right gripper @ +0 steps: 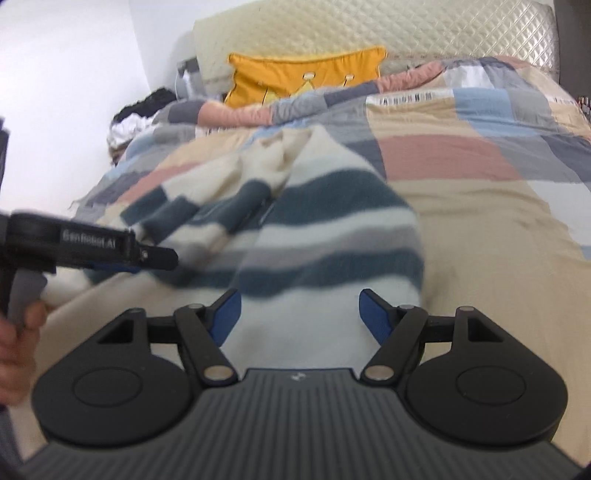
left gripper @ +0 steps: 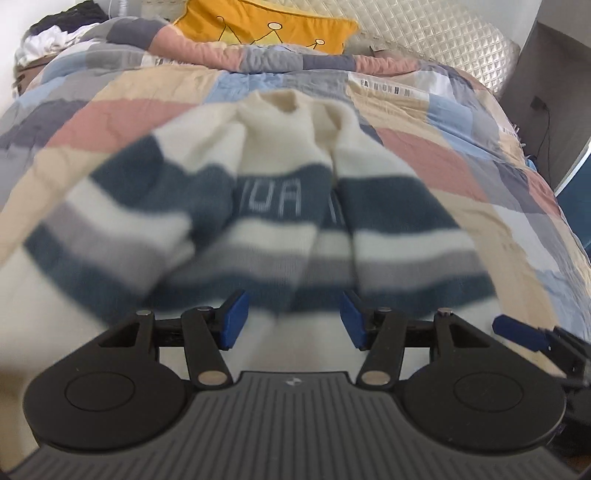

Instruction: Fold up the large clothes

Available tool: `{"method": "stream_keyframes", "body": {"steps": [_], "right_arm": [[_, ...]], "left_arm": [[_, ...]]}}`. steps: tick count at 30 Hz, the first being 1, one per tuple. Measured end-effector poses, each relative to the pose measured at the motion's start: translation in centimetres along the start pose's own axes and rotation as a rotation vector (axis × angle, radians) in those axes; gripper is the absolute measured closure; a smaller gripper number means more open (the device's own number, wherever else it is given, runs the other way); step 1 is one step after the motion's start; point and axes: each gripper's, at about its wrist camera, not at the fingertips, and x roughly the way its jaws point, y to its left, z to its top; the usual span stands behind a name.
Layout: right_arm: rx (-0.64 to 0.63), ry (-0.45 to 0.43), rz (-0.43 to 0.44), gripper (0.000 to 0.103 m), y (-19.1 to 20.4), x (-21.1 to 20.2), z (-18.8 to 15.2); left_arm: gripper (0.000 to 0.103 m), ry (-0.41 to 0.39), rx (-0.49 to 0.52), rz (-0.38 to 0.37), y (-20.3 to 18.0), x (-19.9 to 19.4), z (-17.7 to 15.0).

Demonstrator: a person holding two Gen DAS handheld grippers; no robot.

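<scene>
"ua" on the striped sweater point(left gripper: 273, 206) — "gen robot ai", blurred, on the left gripper point(right gripper: 162, 258)

My left gripper point(left gripper: 291, 317) has its jaws apart with nothing between the pads, only the sweater point(left gripper: 280, 206) below and ahead. My right gripper point(right gripper: 299, 314) is likewise parted and unblocked over the sweater's near hem. The two sit close: from the right wrist view the left gripper juts in from the left edge, just beside the sweater's left side, crowding that flank. To the right of the sweater the quilt point(right gripper: 480, 229) lies bare and wide. Beyond the collar, the rolled quilt edge, a yellow pillow point(right gripper: 303, 81) and the headboard point(right gripper: 369, 29) close off the far end.
</scene>
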Motion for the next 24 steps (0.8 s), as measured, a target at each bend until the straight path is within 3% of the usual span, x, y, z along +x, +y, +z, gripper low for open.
{"method": "stream_keyframes", "body": {"steps": [4, 7, 16, 24], "right_arm": [[-0.016, 0.076, 0.021, 0.031, 2.0, -0.8, -1.0], [-0.047, 0.097, 0.015, 0.031, 3.6, -1.5, -1.9], [-0.124, 0.127, -0.03, 0.031, 7.0, -2.6, -3.4], [-0.206, 0.173, -0.059, 0.03, 8.5, -2.1, -4.9]], "left_arm": [[0.042, -0.022, 0.022, -0.006, -0.2, -1.2, -3.4], [0.042, 0.011, 0.037, -0.014, 0.1, -0.9, -4.4], [0.043, 0.054, 0.103, 0.02, 0.8, 0.3, -4.4], [0.043, 0.059, 0.05, -0.002, 1.5, 0.6, -3.8]]}}
